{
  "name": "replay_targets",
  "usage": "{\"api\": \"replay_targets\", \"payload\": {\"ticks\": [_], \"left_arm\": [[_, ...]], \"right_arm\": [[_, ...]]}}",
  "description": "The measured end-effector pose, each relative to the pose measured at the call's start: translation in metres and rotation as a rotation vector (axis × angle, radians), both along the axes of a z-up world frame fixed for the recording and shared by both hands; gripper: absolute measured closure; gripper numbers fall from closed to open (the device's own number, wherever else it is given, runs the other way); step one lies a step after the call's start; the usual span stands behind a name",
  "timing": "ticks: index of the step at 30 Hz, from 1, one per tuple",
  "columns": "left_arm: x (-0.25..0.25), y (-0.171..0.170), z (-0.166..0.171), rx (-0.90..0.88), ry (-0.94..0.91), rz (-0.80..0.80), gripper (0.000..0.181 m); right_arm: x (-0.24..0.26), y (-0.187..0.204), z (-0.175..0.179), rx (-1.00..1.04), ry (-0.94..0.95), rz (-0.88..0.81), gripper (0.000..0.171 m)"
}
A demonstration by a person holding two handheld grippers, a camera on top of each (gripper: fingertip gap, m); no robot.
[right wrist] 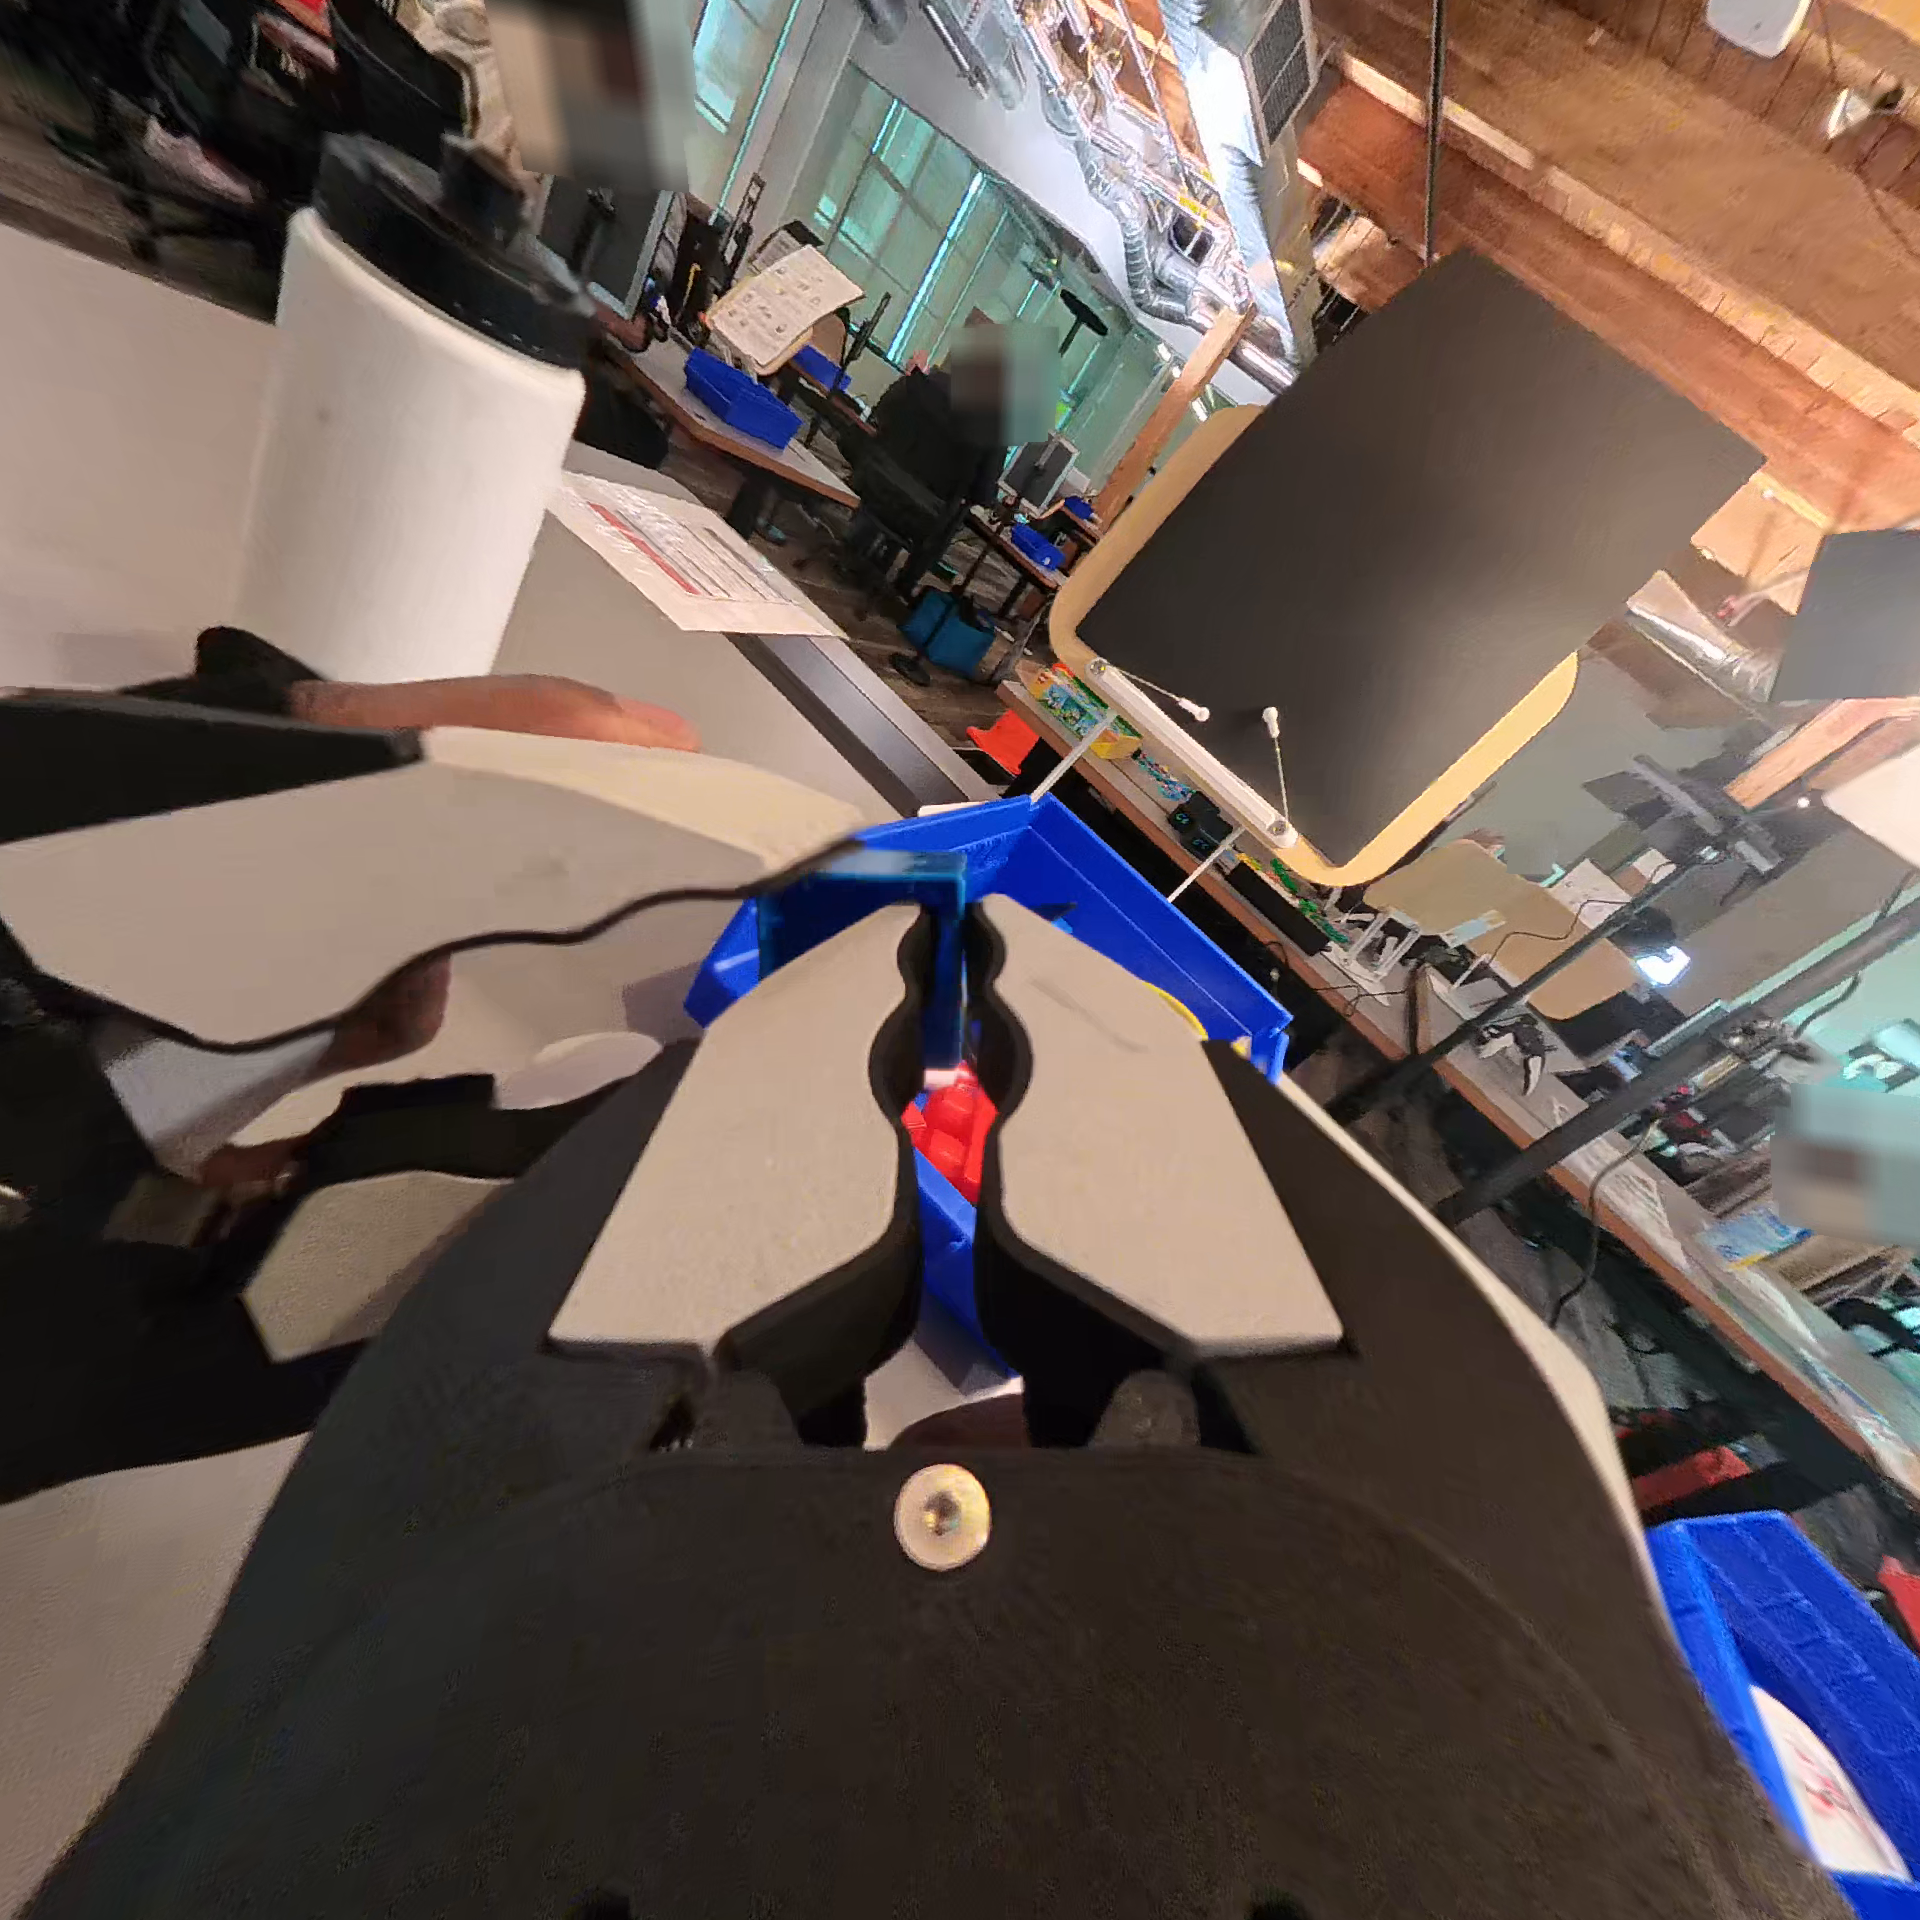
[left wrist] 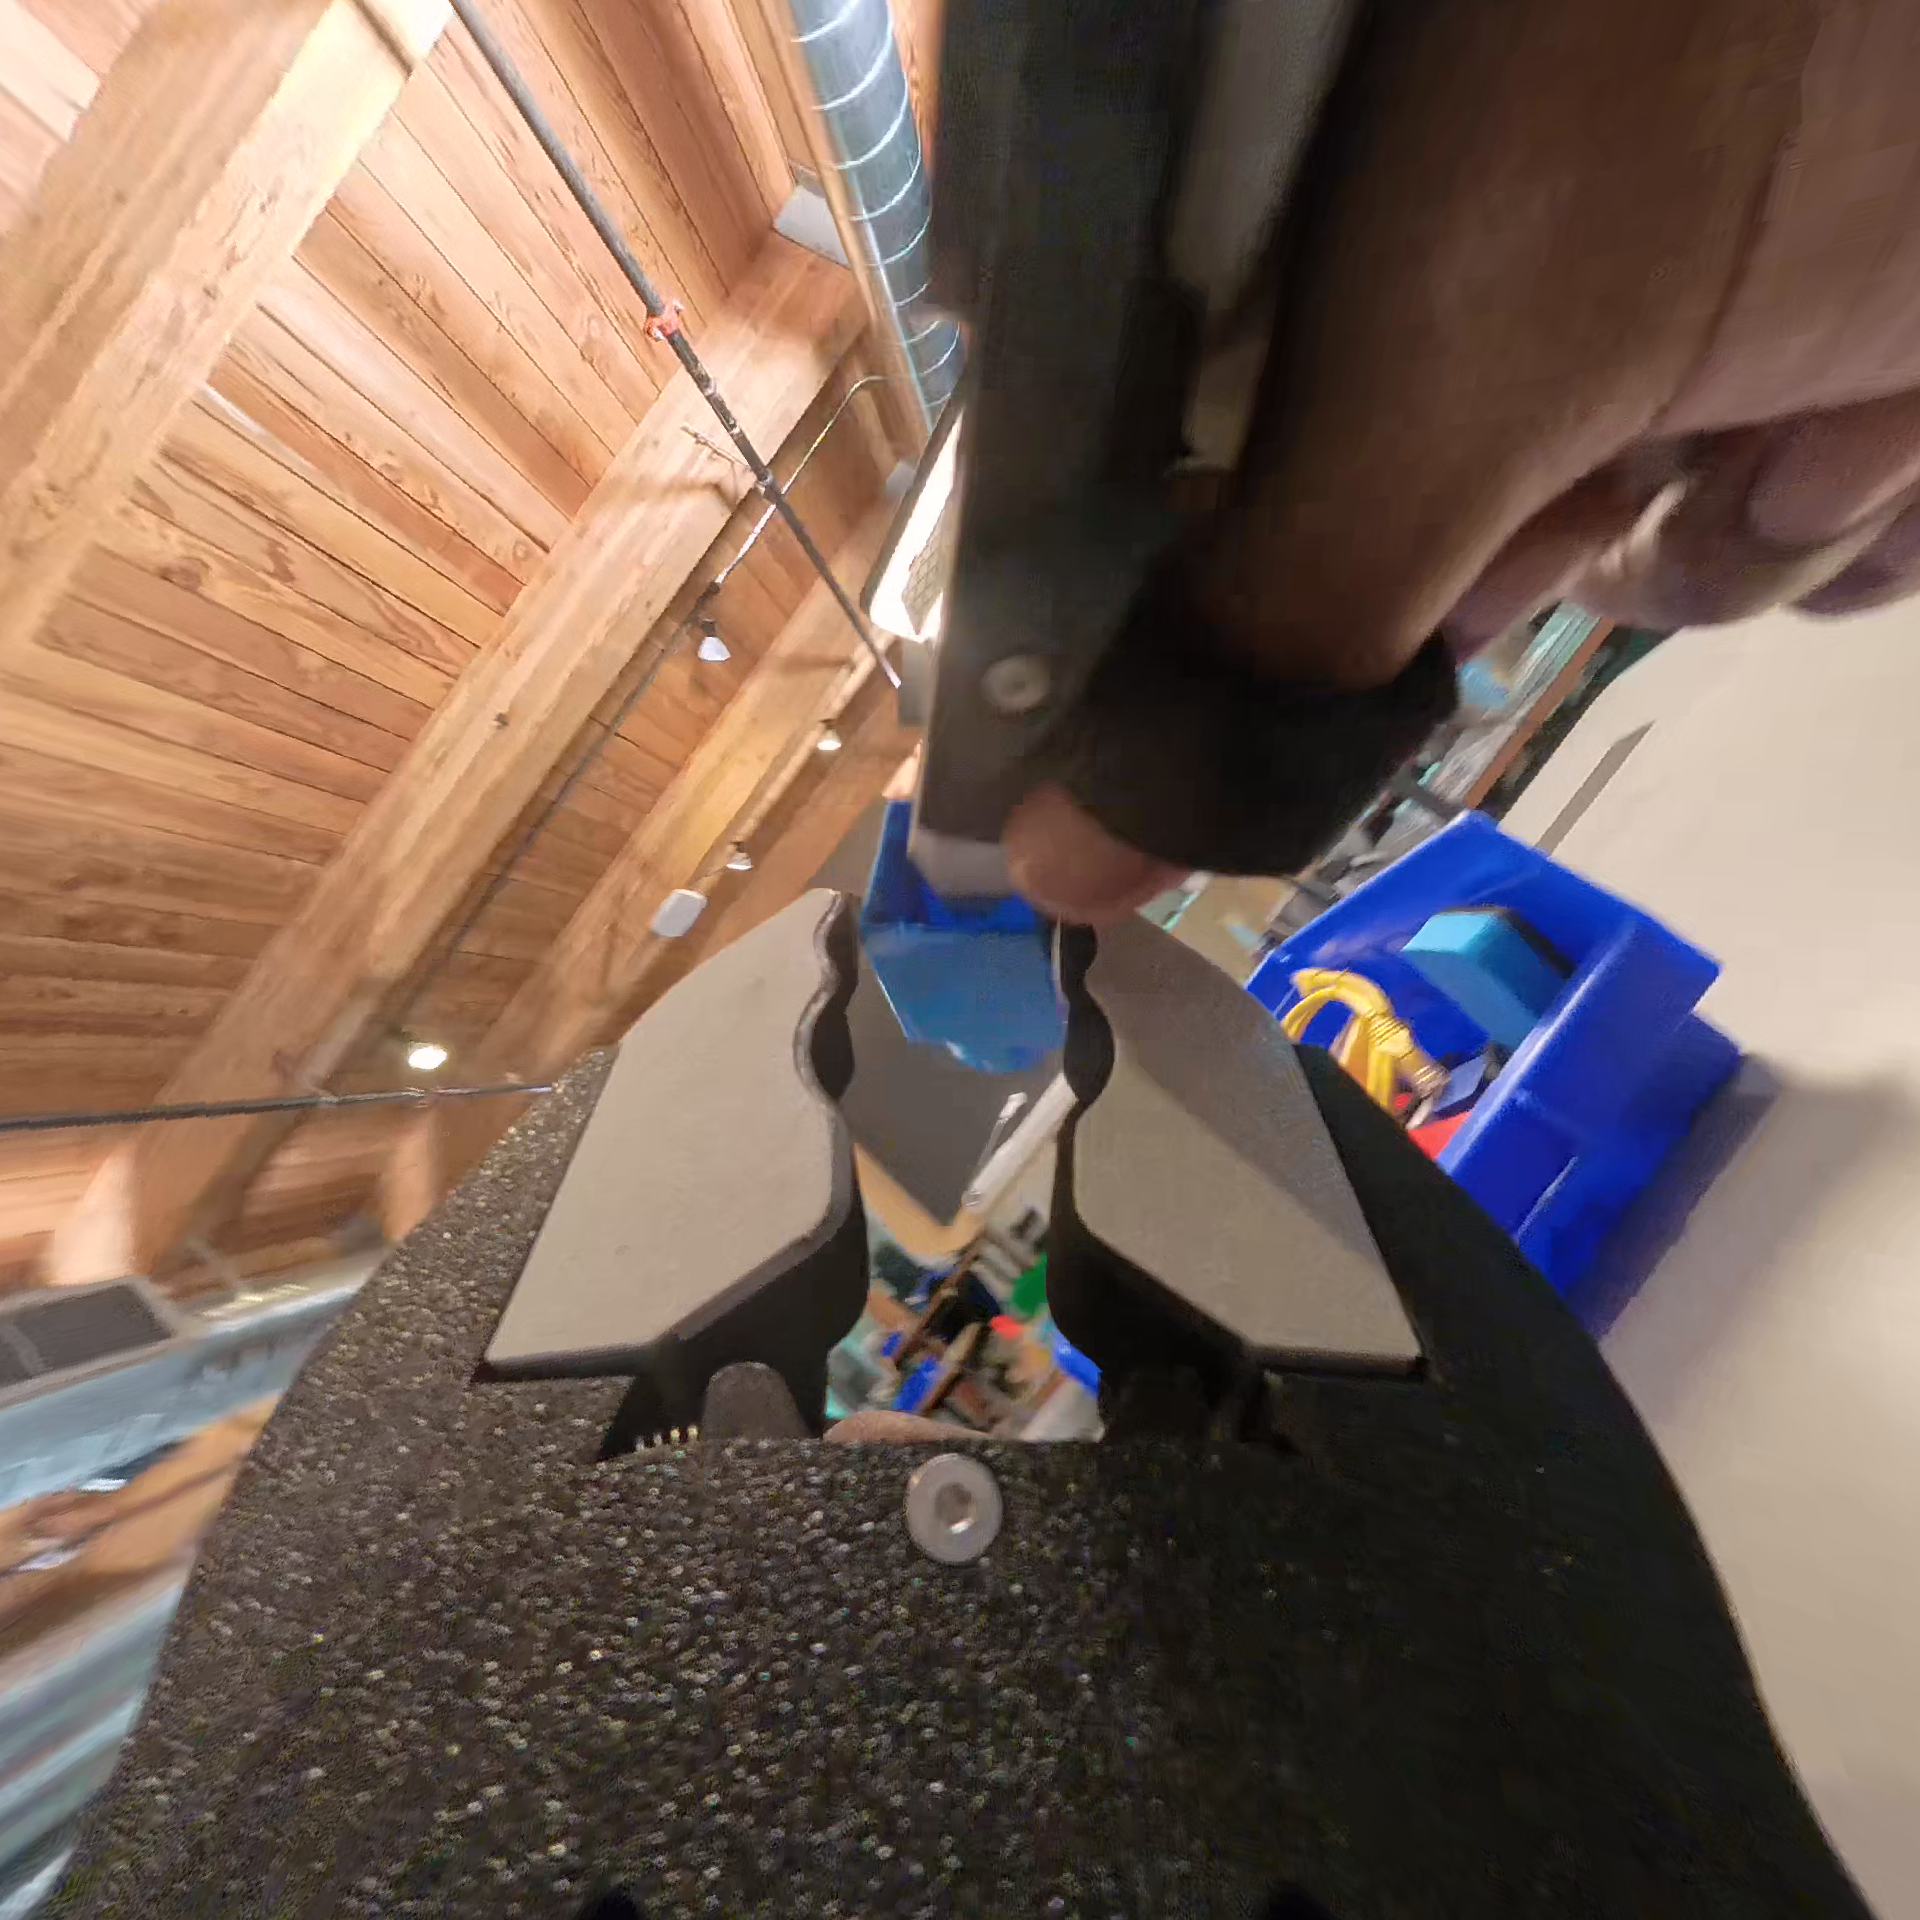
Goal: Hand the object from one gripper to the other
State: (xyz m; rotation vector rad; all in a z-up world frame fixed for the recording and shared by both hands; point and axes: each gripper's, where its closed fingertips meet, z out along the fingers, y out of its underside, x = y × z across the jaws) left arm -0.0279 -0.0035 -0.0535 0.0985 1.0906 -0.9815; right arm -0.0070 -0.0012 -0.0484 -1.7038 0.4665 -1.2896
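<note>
The right claw [right wrist: 943, 940] is pinching a small blue block [right wrist: 940, 982] on edge between its tips, the fingers pressed close with only the thin slab between them. In the left wrist view the left claw [left wrist: 958, 961] is spread part-way, its tips to either side of the same blue block [left wrist: 961, 992], which hangs from the right claw [left wrist: 961, 847] coming down from above; whether the left pads already touch the block cannot be told, though a sliver of gap shows on one side. So the block is up in the air between the two claws, above a pale table [right wrist: 125, 436], with a blue bin [left wrist: 1496, 1049] of odds and ends behind it, a yellow cable [left wrist: 1361, 1039] among them. By my reading the handover is at its middle step: the giver holds, the receiver is framed round the piece but has not clearly clamped. The next move calls for the left claw to close squarely on the block's flat faces and grip firmly before the right lets go, else the block may drop into the bin. A printed sheet [right wrist: 686, 561] lies on the table and the near bin carries a label, both too blurred to read; no brand shows.
</note>
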Motion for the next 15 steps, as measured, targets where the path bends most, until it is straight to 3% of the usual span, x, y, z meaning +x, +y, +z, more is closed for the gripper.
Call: {"api": "replay_targets", "payload": {"ticks": [3,8,12,15], "left_arm": [[0.001,0.003,0.005,-0.127,0.157,-0.183,0.128],[-0.009,0.006,0.016,-0.368,0.474,-0.643,0.12],[-0.024,0.001,0.017,-0.483,0.811,-1.074,0.12],[-0.029,0.004,0.017,-0.556,1.014,-1.292,0.121]], "right_arm": [[0.003,-0.009,0.005,0.151,0.075,0.076,0.167],[-0.01,-0.009,0.014,0.499,0.32,0.429,0.167],[-0.027,-0.011,0.023,0.575,0.374,0.649,0.167],[-0.039,-0.008,0.021,0.536,0.378,0.75,0.166]]}}
